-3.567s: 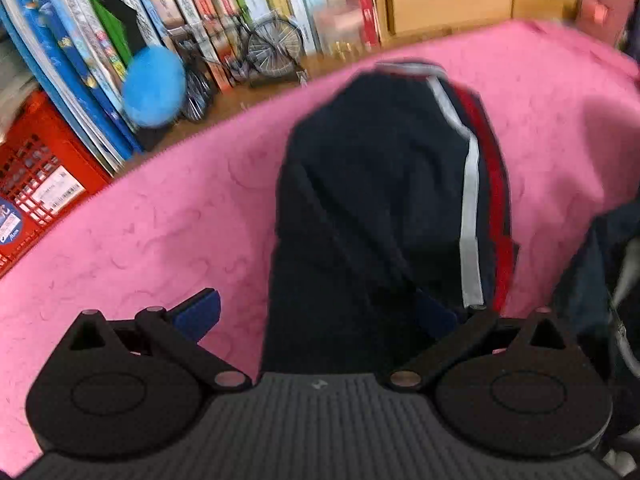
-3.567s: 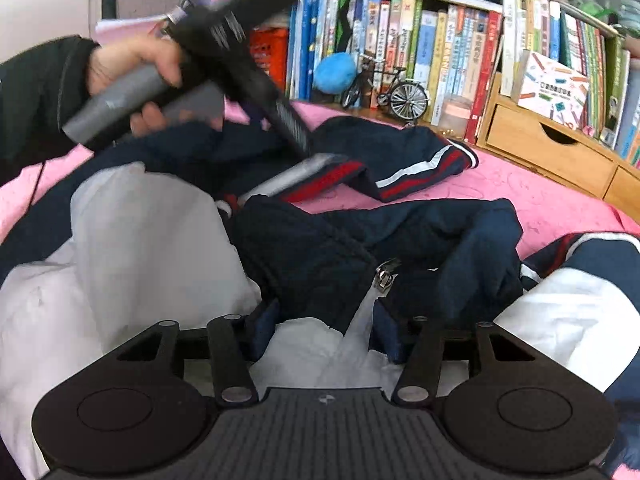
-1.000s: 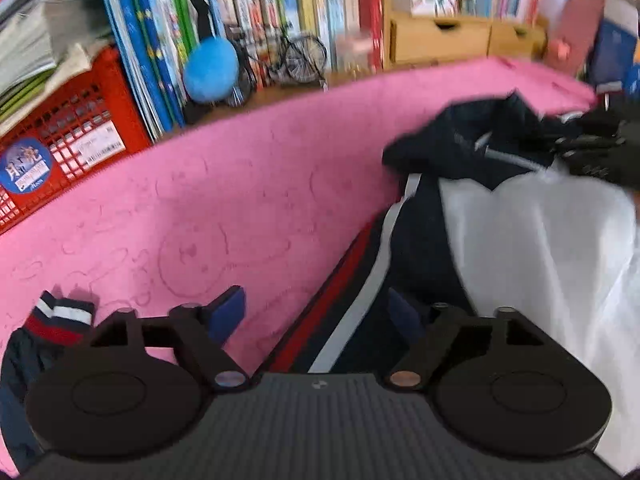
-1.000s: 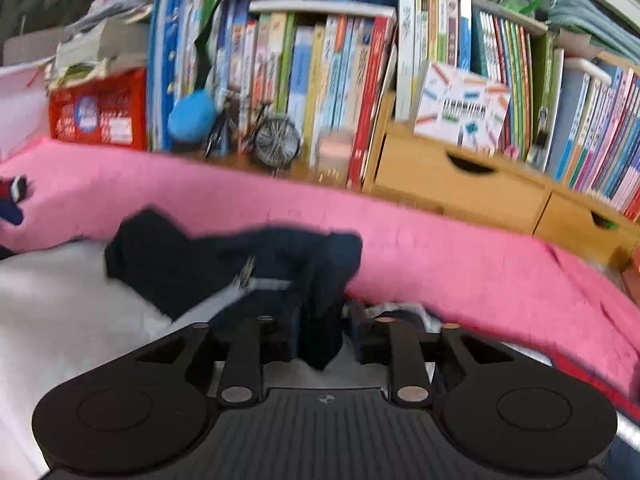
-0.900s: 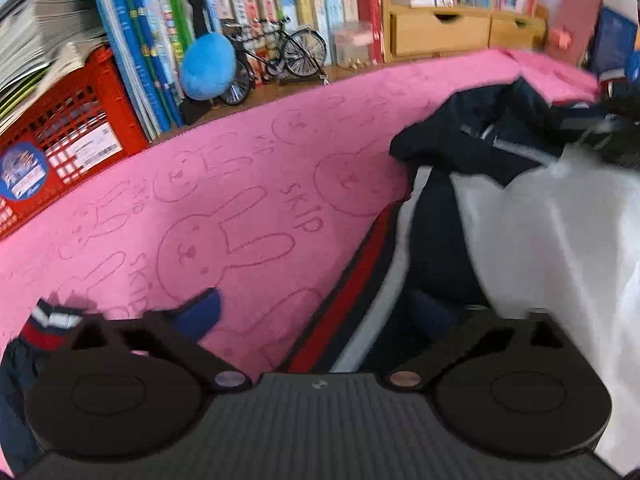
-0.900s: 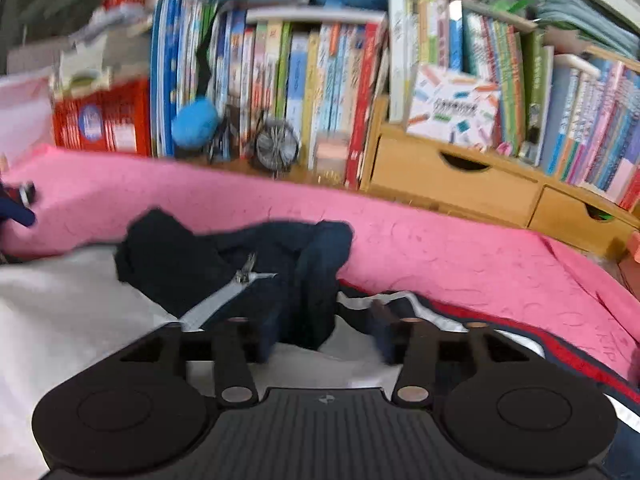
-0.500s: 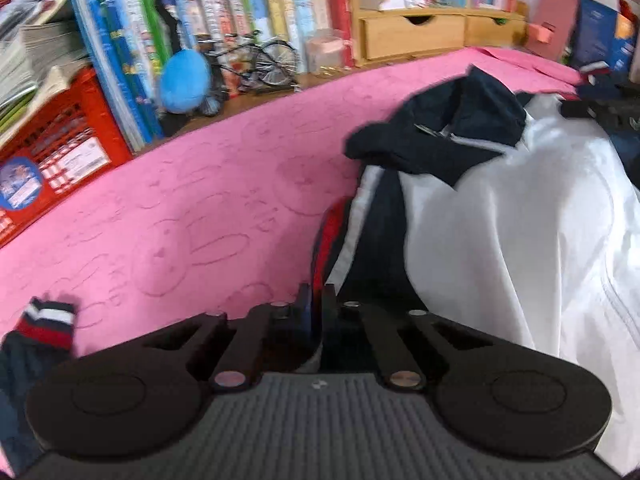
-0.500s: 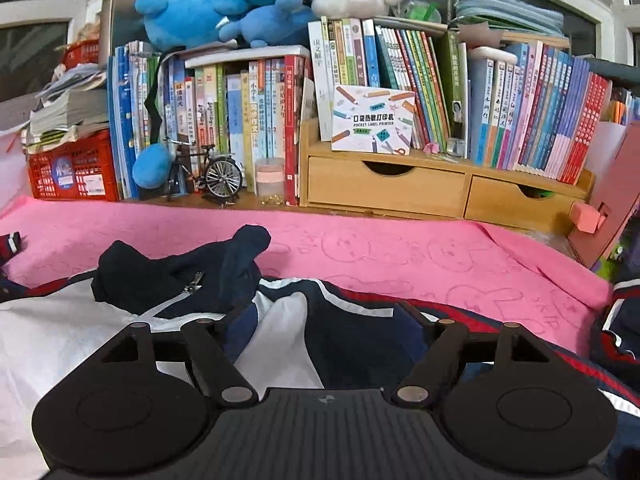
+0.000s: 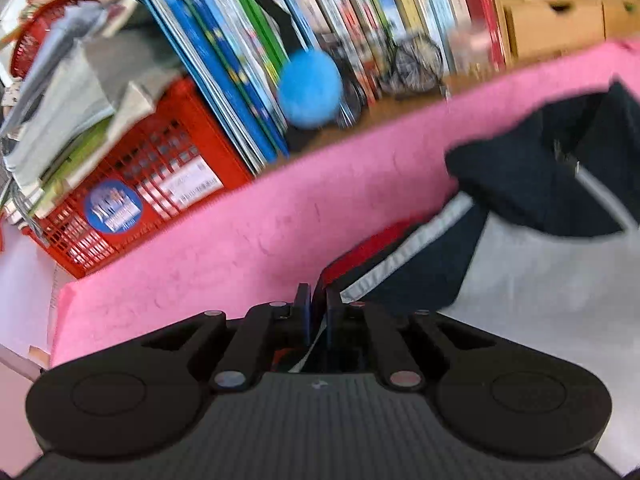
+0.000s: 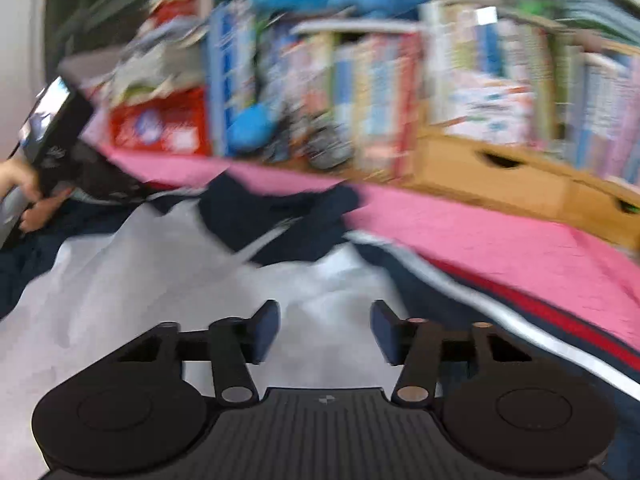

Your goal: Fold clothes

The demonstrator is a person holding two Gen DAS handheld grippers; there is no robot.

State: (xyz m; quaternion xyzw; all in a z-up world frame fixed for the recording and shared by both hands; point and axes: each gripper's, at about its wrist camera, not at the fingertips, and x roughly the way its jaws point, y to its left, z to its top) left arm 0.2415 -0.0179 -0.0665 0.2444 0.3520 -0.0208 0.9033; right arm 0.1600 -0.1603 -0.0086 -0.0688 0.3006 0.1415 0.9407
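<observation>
Blue-padded fingers of the left gripper (image 9: 318, 312) are pressed together on the striped edge of the jacket (image 9: 520, 280), where red, white and navy bands run side by side. From that pinch the cloth spreads away to the right across the pink blanket (image 9: 240, 240): a white panel close by, and farther off a rumpled navy part with a zipper.

The right gripper (image 10: 325, 330) has its fingers apart and closing, hanging over the jacket's white panel (image 10: 160, 272) with nothing pinched between the pads. To its right the same red-white-navy edge (image 10: 520, 312) runs along the blanket (image 10: 480, 232); ahead lies the dark navy bunch.

At the left edge of the right wrist view, a hand (image 10: 24, 192) grips the handle of the other gripper, which reaches down to the far side of the jacket.

Beyond the blanket, a red crate (image 9: 132, 184) with a round blue sticker holds stacked papers. Next to it stand a leaning row of books (image 9: 248, 40), a blue ball (image 9: 310, 92), a small model bicycle (image 9: 416, 64) and wooden drawers (image 10: 500, 176). Both views are blurred.
</observation>
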